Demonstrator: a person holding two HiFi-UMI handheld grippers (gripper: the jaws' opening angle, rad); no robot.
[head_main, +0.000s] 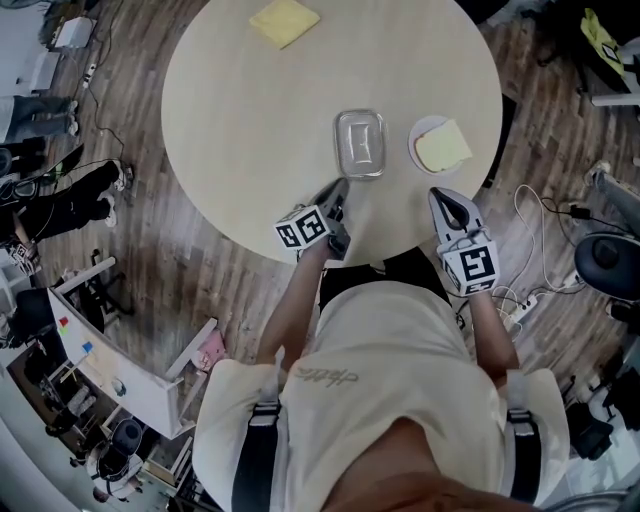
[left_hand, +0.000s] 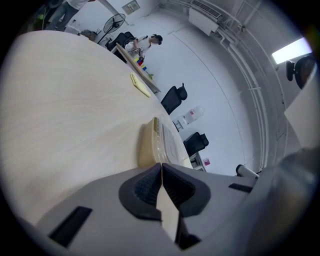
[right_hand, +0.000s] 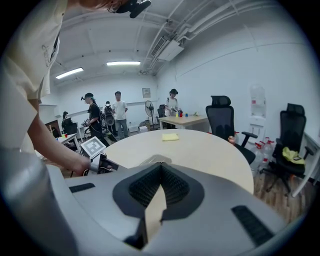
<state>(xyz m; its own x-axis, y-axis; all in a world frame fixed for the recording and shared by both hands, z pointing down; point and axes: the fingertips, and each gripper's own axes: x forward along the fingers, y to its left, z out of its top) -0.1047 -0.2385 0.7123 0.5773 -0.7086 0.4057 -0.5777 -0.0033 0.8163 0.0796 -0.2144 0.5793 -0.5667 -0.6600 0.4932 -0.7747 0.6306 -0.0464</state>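
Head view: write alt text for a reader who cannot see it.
Seen from above, a person at a round pale table holds two shut claws near its edge: the left claw by a clear box, the right claw by a plate bearing a yellow slab.

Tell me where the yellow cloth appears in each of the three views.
Head view: yellow cloth at top centre, near the far edge.
Left gripper view: cloth at upper middle, beyond the clear container.
Right gripper view: cloth at centre, in the distance.
Shared landmark: the round table under it.
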